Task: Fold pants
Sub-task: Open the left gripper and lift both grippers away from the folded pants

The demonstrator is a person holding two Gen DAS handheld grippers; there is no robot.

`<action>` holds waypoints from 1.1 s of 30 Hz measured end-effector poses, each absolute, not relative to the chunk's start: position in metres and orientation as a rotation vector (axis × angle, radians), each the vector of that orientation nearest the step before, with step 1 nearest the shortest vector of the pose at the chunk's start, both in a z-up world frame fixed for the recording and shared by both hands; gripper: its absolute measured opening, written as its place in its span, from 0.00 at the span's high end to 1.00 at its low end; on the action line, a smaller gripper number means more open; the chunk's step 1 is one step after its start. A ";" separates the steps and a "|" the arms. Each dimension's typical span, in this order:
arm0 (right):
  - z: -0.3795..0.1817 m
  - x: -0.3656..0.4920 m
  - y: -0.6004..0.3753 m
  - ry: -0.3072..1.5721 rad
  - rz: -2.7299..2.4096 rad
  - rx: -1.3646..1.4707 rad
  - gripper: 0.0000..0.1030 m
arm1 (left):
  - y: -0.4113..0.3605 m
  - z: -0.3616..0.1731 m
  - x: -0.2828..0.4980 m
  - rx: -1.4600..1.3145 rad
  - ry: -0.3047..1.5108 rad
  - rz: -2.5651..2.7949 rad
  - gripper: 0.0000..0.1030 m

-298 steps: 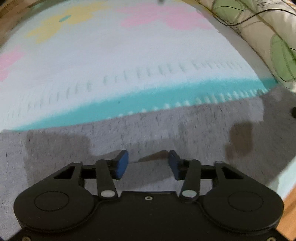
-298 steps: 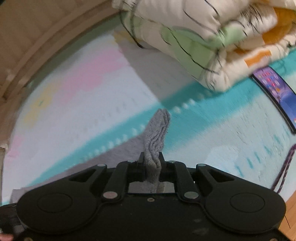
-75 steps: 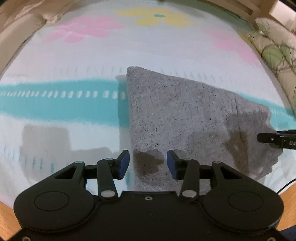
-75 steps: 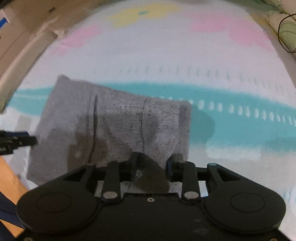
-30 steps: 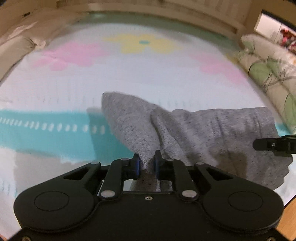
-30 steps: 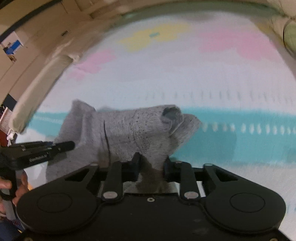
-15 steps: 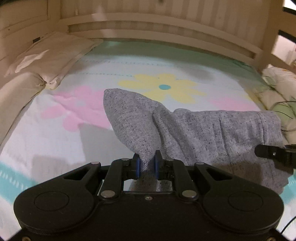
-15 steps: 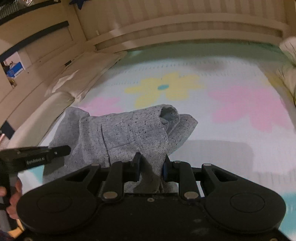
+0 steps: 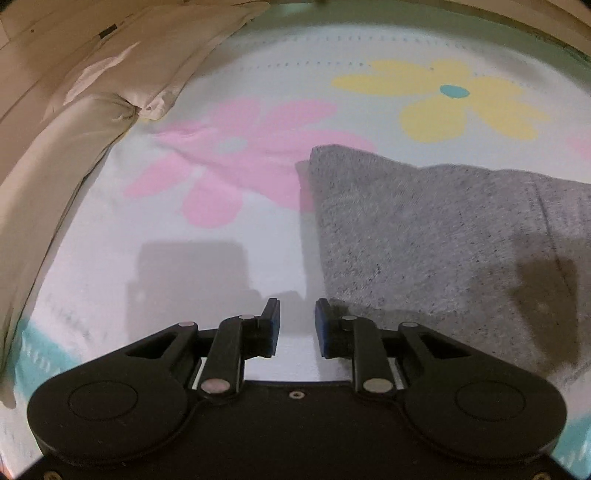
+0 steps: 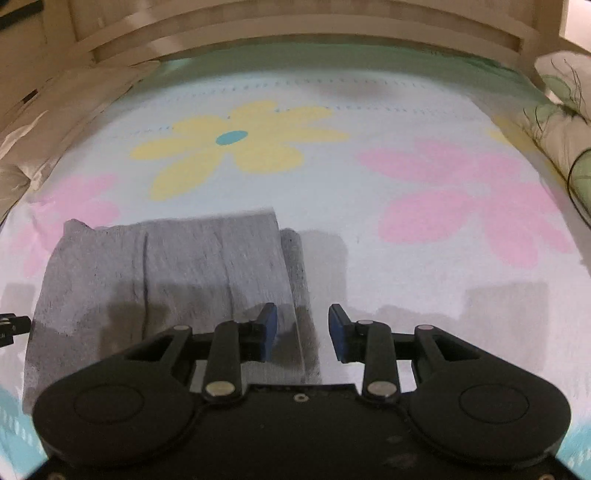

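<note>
The grey pants (image 9: 443, 236) lie folded flat on the flowered bed sheet (image 9: 258, 229). In the left wrist view they fill the right half, and my left gripper (image 9: 297, 326) is open and empty just off their near left corner. In the right wrist view the pants (image 10: 166, 266) lie left of centre. My right gripper (image 10: 303, 330) is open and empty over their near right edge. The tip of the left gripper (image 10: 13, 326) shows at the left edge of the right wrist view.
Beige pillows (image 9: 92, 92) lie along the left side of the bed. A wooden headboard (image 10: 295, 29) runs across the far end. A leaf-patterned quilt (image 10: 565, 110) with a black cable lies at the right edge.
Both grippers held the lifted pants half a second ago. Now both are open and the pants lie flat further up the bed, near the pink and yellow flowers.
</note>
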State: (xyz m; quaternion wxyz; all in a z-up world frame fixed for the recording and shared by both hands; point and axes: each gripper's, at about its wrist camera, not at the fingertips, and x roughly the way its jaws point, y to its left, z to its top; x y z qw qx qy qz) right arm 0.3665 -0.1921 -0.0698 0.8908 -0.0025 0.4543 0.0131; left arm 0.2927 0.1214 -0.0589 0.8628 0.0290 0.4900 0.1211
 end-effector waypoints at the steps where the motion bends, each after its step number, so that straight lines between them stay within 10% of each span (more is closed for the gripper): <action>1: -0.064 0.365 -0.193 0.930 0.031 0.009 0.67 | 0.120 -0.053 0.289 0.056 1.014 0.258 0.70; 11: 0.006 0.305 -0.180 0.857 0.163 0.064 0.65 | 0.068 0.033 0.233 0.003 0.883 0.194 0.68; 14: 0.023 0.286 -0.177 0.856 0.179 0.088 0.64 | 0.058 0.050 0.213 0.007 0.854 0.196 0.50; 19: 0.052 0.241 -0.172 0.863 0.203 0.077 0.62 | 0.052 0.067 0.184 0.011 0.789 0.208 0.46; 33: 0.030 0.198 -0.169 0.859 0.213 0.073 0.60 | 0.049 0.035 0.165 -0.051 0.851 0.176 0.46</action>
